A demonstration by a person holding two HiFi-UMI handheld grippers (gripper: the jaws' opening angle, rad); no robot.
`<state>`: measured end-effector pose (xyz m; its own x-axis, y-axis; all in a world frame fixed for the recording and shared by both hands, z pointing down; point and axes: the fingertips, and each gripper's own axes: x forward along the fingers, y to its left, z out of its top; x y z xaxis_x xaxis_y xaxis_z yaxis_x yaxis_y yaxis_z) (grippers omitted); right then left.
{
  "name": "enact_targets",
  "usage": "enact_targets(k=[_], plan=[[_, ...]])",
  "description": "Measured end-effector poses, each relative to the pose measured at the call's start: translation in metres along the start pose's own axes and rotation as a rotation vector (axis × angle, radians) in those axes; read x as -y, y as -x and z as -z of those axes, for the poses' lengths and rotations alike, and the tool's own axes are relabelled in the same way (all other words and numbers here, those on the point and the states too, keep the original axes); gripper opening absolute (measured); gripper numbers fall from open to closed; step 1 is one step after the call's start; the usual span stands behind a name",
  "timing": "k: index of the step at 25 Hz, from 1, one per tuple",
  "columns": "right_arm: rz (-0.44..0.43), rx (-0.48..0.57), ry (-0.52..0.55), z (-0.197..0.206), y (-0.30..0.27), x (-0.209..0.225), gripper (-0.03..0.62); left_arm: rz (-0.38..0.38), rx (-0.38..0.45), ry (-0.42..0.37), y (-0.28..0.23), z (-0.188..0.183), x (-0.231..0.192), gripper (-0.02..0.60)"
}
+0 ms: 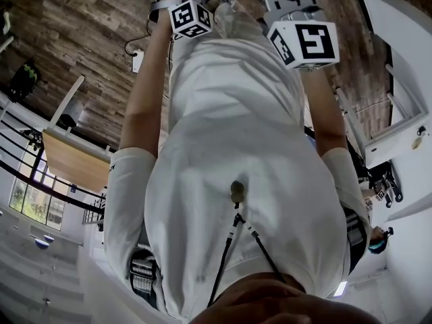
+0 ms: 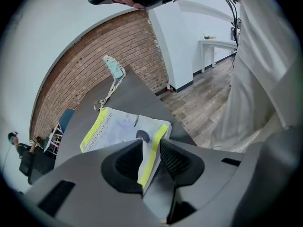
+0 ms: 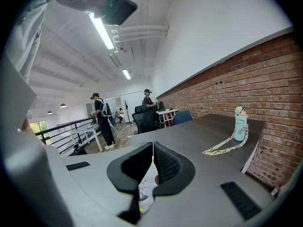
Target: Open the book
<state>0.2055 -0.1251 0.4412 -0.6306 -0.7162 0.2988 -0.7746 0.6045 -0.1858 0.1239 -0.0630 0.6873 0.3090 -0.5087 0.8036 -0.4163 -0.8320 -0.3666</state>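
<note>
**Two grippers at one book: what each camera contributes**

Left gripper view. The left gripper (image 2: pixel 151 142) is holding its jaws apart. A yellow-banded edge of the book (image 2: pixel 118 126) is running up between them, and the pads are not pressing on it. The book is lying on the dark grey table (image 2: pixel 137 86), on the gripper's side of the bottle (image 2: pixel 112 68). The bottle's lanyard (image 2: pixel 106 96) is trailing toward the book and ending just beside its far corner. Only this view is showing the book's whole pale cover with both yellow bands.

Right gripper view. The right gripper (image 3: pixel 152 146) is pressing its jaws together on a thin sheet of the book, and a printed page is showing below the pads. The bottle is standing well to the right of the jaws, next to the brick wall (image 3: pixel 246 74). Only this view is showing the people (image 3: pixel 102 119) standing far to the left of the bottle, beyond the table.

Head view. The person's white shirt (image 1: pixel 236 147) is filling the frame. The left gripper's marker cube (image 1: pixel 190 17) and the right gripper's are sitting at the top. The book, the bottle and the jaws are appearing in the gripper views alone.
</note>
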Motion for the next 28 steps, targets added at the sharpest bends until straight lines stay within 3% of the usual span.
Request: enact_targets(k=[7, 14, 17, 28], plan=[[0.005, -0.001, 0.008, -0.003, -0.002, -0.004, 0.037, -0.043, 0.012, 0.008, 0.007, 0.000, -0.010, 0.091], [0.037, 0.007, 0.016, -0.012, -0.010, -0.009, 0.037, -0.008, 0.034, 0.011, 0.008, 0.004, -0.012, 0.059], [0.062, 0.005, 0.014, -0.014, -0.013, -0.010, 0.037, 0.009, 0.059, 0.044, 0.012, 0.003, -0.015, 0.031], [0.098, 0.009, -0.003, -0.023, -0.044, -0.041, 0.037, 0.069, 0.154, 0.140, 0.032, 0.010, -0.032, 0.026]])
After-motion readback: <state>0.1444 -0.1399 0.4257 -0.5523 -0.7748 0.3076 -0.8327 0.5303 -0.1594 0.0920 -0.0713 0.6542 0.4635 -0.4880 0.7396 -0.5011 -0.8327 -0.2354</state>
